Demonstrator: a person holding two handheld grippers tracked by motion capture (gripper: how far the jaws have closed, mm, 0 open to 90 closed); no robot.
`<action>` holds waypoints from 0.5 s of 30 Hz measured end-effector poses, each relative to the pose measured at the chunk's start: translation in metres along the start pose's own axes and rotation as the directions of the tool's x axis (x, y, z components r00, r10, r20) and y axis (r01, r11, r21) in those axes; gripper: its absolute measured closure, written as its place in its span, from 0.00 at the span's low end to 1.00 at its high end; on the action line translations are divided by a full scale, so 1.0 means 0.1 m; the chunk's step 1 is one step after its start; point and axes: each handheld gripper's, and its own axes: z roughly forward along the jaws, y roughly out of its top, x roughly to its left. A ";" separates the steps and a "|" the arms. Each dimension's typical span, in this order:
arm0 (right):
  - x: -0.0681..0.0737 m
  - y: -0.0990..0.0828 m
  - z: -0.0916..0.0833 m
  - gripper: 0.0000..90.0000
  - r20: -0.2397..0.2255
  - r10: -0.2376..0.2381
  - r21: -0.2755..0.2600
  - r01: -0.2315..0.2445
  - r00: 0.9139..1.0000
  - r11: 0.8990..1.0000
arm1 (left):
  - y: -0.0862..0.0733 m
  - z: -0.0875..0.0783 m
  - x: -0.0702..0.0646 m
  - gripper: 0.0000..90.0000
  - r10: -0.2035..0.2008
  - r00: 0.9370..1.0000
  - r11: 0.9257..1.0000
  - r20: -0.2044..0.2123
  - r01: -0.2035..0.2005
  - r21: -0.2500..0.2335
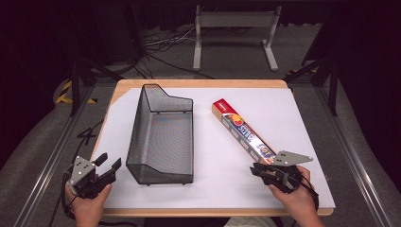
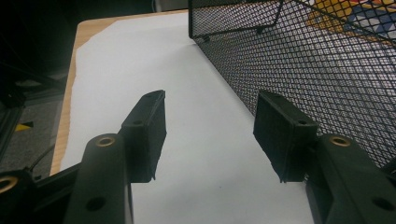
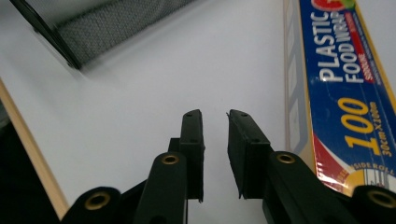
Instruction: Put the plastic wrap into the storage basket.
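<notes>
Left gripper [image 1: 108, 166], lower left of the high view, held in a hand, jaws wide apart. Right gripper [image 1: 257, 169], lower right, jaws narrowly parted, nothing between.

A black wire mesh basket [image 1: 163, 137] stands on the white sheet [image 1: 283, 113] that covers the wooden worktop [image 1: 198, 83]. Behind it, a grey metal frame [image 1: 234, 33] stands on the floor, near some cables [image 1: 161, 45].

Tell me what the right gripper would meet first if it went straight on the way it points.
Probably only bare white sheet: the right gripper aims between the plastic wrap box and the mesh basket, jaws slightly apart and empty.
</notes>
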 end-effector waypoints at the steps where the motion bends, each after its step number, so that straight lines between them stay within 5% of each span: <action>1: -0.01 0.02 -0.04 0.74 -0.009 0.025 -0.026 -0.025 1.000 0.999 | 0.00 0.00 0.00 0.50 -0.001 1.000 1.000 0.000 0.001 0.000; 3: -0.02 0.04 -0.06 0.72 -0.028 0.046 -0.038 -0.047 0.999 0.998 | 0.00 0.01 0.00 0.50 0.000 1.000 1.000 0.001 0.000 0.002; 5: -0.05 0.07 -0.11 0.64 -0.098 0.093 -0.081 -0.101 0.991 0.992 | 0.01 0.02 0.00 0.50 0.002 1.000 1.000 0.003 -0.002 -0.001; 9: -0.08 0.14 -0.19 0.56 -0.079 0.100 -0.116 -0.109 0.992 0.987 | 0.01 0.03 -0.01 0.50 0.000 1.000 1.000 0.004 0.000 0.002; 13: -0.12 0.24 -0.20 0.52 -0.062 0.123 -0.070 -0.127 0.990 0.989 | 0.00 0.03 0.00 0.50 -0.002 1.000 1.000 0.003 0.002 0.003; 15: -0.19 0.34 -0.22 0.47 -0.055 0.166 -0.082 -0.171 0.985 0.982 | 0.00 0.02 0.00 0.50 -0.006 1.000 1.000 -0.001 0.007 0.004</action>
